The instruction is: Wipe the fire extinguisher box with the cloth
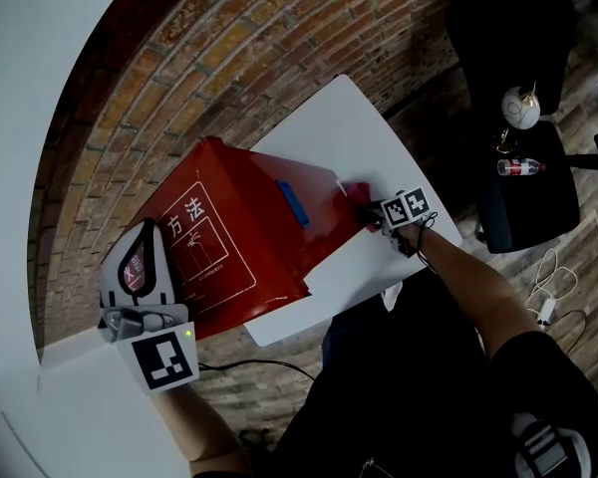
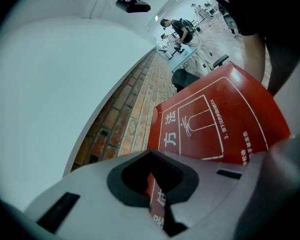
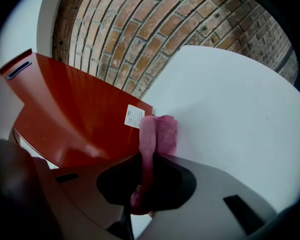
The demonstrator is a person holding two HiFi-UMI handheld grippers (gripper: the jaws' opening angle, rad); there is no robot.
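Observation:
The red fire extinguisher box (image 1: pixel 229 237) lies on a white table (image 1: pixel 349 127), its face with white printed diagrams turned up. My left gripper (image 1: pixel 145 237) is shut on the box's near left edge; in the left gripper view the red panel (image 2: pixel 215 119) runs in between the jaws of this gripper (image 2: pixel 157 199). My right gripper (image 1: pixel 371 214) is shut on a pink cloth (image 1: pixel 357 193) at the box's right corner. In the right gripper view the cloth (image 3: pixel 160 134) sticks out of the gripper (image 3: pixel 145 184) and touches the box (image 3: pixel 75 114) beside a white label (image 3: pixel 134 116).
A blue handle (image 1: pixel 292 203) sits on the box's upper side. Brickwork (image 1: pixel 179 88) surrounds the table, with a white wall (image 1: pixel 30 88) at the left. A black chair (image 1: pixel 523 167) at the right holds a bottle (image 1: pixel 520 167) and a white round object (image 1: pixel 521 108). Cables (image 1: pixel 548 287) lie on the floor.

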